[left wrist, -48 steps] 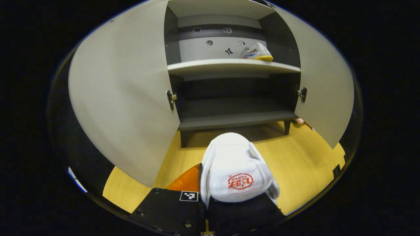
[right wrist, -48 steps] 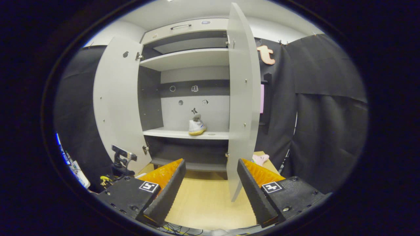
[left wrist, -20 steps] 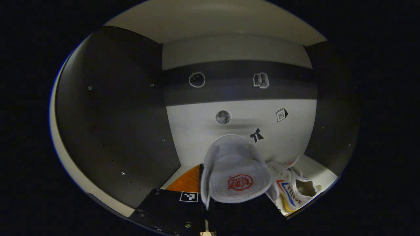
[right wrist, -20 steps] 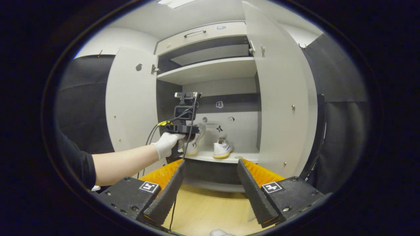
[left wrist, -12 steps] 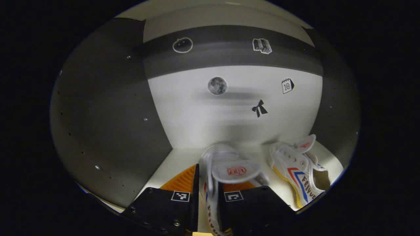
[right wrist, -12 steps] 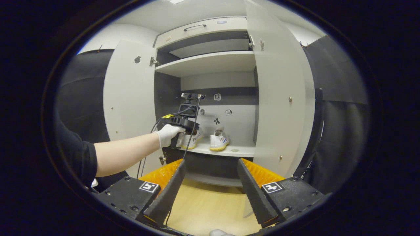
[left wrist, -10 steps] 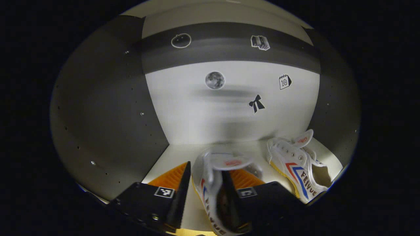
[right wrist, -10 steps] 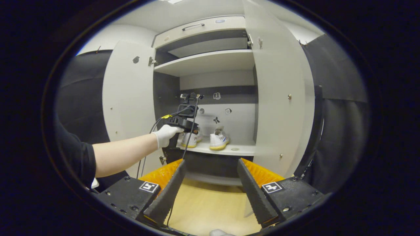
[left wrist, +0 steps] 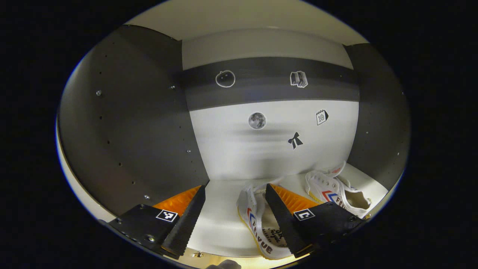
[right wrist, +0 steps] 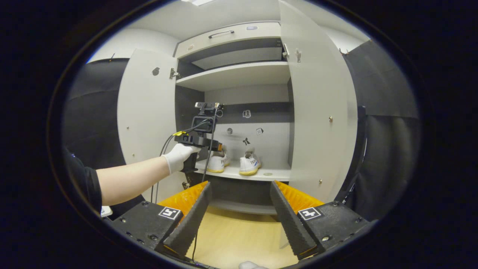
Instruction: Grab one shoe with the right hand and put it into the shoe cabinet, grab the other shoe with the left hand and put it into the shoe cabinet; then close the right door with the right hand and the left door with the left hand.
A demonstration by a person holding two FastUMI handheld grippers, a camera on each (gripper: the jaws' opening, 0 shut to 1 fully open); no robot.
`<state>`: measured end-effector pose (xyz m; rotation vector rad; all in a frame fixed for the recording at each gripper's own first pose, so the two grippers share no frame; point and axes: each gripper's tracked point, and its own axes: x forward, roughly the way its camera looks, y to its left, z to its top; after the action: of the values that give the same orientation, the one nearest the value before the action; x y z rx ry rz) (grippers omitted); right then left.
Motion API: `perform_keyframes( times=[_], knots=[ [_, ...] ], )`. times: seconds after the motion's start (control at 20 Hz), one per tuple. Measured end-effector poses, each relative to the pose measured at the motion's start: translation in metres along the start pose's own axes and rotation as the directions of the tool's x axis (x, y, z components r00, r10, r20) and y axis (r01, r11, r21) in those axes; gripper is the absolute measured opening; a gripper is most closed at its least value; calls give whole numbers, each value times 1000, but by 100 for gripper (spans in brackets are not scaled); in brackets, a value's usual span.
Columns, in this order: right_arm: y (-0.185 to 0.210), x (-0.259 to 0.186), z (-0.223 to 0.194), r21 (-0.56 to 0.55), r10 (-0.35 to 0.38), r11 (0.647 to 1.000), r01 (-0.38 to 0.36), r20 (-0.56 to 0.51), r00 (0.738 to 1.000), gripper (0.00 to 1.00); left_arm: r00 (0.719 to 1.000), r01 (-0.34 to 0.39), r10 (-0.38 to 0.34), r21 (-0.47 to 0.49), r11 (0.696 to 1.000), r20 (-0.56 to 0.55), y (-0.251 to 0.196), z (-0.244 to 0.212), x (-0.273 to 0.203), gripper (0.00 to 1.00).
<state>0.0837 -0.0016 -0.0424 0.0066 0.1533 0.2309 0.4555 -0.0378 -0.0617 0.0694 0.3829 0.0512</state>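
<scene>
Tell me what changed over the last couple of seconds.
The left gripper carried the second shoe into the cabinet, set it on the shelf beside the first shoe, then opened and let go. The right gripper stayed open outside; both doors stayed open.

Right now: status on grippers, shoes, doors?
Left gripper open, off the near shoe. Right gripper open, empty. Both shoes on the shelf. Both doors open: left door, right door.

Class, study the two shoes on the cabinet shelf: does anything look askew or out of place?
Nothing stands out. Both shoes stand upright side by side on the shelf. The left gripper is open beside the nearer one.
</scene>
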Motion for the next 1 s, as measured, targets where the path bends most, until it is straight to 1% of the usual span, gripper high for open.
perform_keyframes(
  times=[0.15, 0.3, 0.45, 0.6, 0.65, 0.7, 0.75, 0.85, 0.95, 1.0],
  knots=[
    [1, -6, 12, -2, -18, 1000, 18, 34, 999, 99, 999, 28, -27, -14, 1000, 43, -4, 7, -27, 97],
    [0, -10, 26, -7, -46, 999, 47, 74, 996, 99, 992, 20, -22, 21, 1000, 128, 3, 20, -69, 97],
    [-1, -16, 39, -4, -77, 997, 78, 104, 992, 99, 976, 38, -44, 34, 999, 215, 8, 36, -126, 97],
    [-2, -23, 51, 9, -105, 994, 105, 128, 986, 99, 953, 51, -57, 27, 998, 299, 20, 48, -183, 96],
    [-2, -26, 55, 11, -113, 994, 113, 137, 984, 99, 947, 46, -51, 23, 999, 318, 25, 50, -203, 100],
    [-3, -28, 59, 10, -121, 993, 121, 149, 981, 99, 939, 47, -50, 16, 999, 341, 28, 51, -219, 96],
    [-5, -31, 63, 8, -133, 991, 133, 157, 979, 99, 930, 55, -56, 14, 998, 363, 30, 52, -237, 96],
    [-5, -39, 70, 10, -146, 989, 147, 177, 973, 99, 919, 40, -43, 15, 999, 392, 41, 47, -269, 96],
    [-6, -47, 75, 13, -155, 988, 156, 195, 968, 99, 910, 44, -40, 2, 999, 412, 51, 39, -306, 96],
    [-6, -51, 76, 11, -161, 987, 163, 202, 966, 99, 909, 42, -37, -3, 999, 414, 58, 34, -321, 100]
  ],
)
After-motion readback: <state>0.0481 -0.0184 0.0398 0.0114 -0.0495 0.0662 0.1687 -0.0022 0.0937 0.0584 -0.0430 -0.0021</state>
